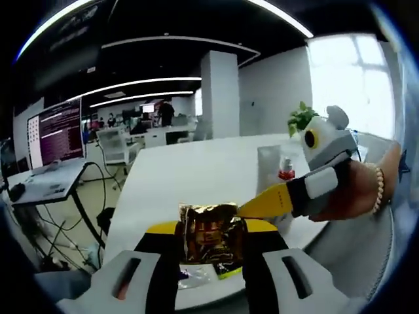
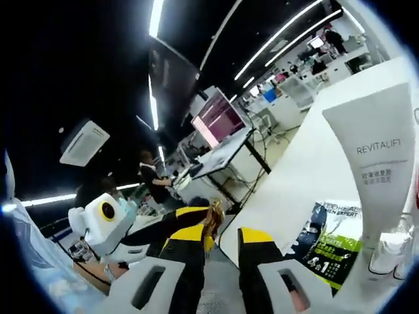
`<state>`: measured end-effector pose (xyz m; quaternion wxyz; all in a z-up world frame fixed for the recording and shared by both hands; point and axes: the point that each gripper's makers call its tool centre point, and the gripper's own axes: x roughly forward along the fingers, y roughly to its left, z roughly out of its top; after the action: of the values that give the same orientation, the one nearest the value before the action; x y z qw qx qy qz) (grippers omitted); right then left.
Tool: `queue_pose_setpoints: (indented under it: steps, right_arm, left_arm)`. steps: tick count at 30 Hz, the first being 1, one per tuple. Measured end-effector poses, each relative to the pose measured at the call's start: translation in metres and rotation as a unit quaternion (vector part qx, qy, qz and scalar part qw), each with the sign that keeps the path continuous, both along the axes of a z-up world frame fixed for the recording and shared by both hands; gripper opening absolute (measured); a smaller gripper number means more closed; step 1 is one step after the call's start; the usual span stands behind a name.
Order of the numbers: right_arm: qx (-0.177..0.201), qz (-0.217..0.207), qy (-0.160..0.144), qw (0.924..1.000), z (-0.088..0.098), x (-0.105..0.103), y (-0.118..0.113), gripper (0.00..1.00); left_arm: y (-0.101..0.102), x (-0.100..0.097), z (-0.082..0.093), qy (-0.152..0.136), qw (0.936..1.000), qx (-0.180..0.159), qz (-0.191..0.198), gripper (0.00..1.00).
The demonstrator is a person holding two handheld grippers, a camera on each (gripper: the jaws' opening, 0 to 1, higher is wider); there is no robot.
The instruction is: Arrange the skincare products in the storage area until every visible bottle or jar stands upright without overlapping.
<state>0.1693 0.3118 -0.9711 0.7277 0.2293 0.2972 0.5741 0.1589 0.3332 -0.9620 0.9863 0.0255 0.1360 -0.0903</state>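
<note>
My left gripper (image 1: 211,230) is shut on a crinkled gold foil sachet (image 1: 209,241), held above the near edge of the white table (image 1: 196,176). My right gripper (image 1: 265,204), held by a hand, reaches in from the right, its yellow tip touching the sachet's upper right corner. In the right gripper view my right gripper (image 2: 222,241) stands open, with the gold sachet (image 2: 213,222) edge-on just beyond its jaws, held by the left gripper (image 2: 196,219). A white tube (image 2: 380,163) stands upright on its cap. The same tube (image 1: 268,167) stands beside a small red-capped bottle (image 1: 286,171).
A green-and-black sachet (image 2: 330,245) lies flat on the table by the tube; a small clear bottle (image 2: 386,256) is next to it. A potted plant (image 1: 301,118) sits at the table's far right. Desks with a monitor (image 1: 55,134) and people stand beyond.
</note>
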Motion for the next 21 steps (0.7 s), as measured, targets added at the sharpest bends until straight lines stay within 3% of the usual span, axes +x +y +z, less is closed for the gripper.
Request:
queue_pose_setpoints:
  steps: [2, 3, 4, 5, 6, 7, 10, 11, 14, 18, 19, 21]
  right_arm:
    - [-0.007, -0.007, -0.005, 0.9999, 0.001, 0.003, 0.000, 0.00]
    - [-0.007, -0.005, -0.007, 0.9999, 0.001, 0.003, 0.000, 0.00]
    - [-0.015, -0.008, -0.008, 0.9998, -0.001, 0.005, 0.000, 0.00]
    - [-0.024, -0.001, -0.020, 0.9995, -0.004, 0.004, -0.002, 0.00]
    - [-0.030, 0.011, -0.026, 0.9992, -0.005, 0.001, -0.003, 0.00]
    - [-0.031, 0.004, -0.026, 0.9992, -0.005, 0.002, -0.004, 0.00]
    - [-0.043, 0.000, -0.037, 0.9984, -0.008, 0.004, -0.007, 0.00]
    - [-0.046, -0.004, -0.045, 0.9979, -0.009, 0.007, -0.009, 0.00]
    - [-0.028, 0.004, -0.028, 0.9992, -0.003, 0.007, -0.011, 0.00]
    - [-0.010, -0.013, -0.022, 0.9996, 0.007, 0.015, -0.014, 0.00]
    - [-0.007, -0.014, -0.021, 0.9997, 0.009, 0.015, -0.014, 0.00]
    - [0.004, -0.012, -0.019, 0.9997, 0.017, 0.017, -0.011, 0.00]
  left_arm:
    - [-0.006, -0.003, 0.002, -0.009, 0.9999, -0.004, -0.009, 0.32]
    - [-0.006, -0.004, 0.001, -0.008, 0.9999, -0.002, -0.008, 0.25]
    - [0.007, -0.006, -0.006, 0.012, 0.9989, 0.038, 0.026, 0.15]
    - [0.010, -0.006, -0.007, 0.013, 0.9982, 0.050, 0.030, 0.08]
    - [0.011, -0.005, -0.009, 0.014, 0.9975, 0.065, 0.025, 0.07]
    - [0.003, -0.004, -0.009, 0.011, 0.9989, 0.043, 0.011, 0.09]
    - [-0.004, -0.005, -0.006, 0.004, 0.9993, 0.036, -0.008, 0.19]
    - [-0.002, -0.005, -0.004, 0.000, 0.9994, 0.034, -0.010, 0.17]
    - [0.009, -0.004, -0.006, 0.013, 0.9999, 0.009, 0.003, 0.10]
    - [0.024, -0.003, -0.017, 0.062, 0.9943, -0.086, -0.003, 0.05]
    - [0.021, -0.003, -0.017, 0.077, 0.9851, -0.150, -0.032, 0.05]
    - [0.013, -0.008, -0.021, 0.122, 0.9631, -0.230, -0.066, 0.08]
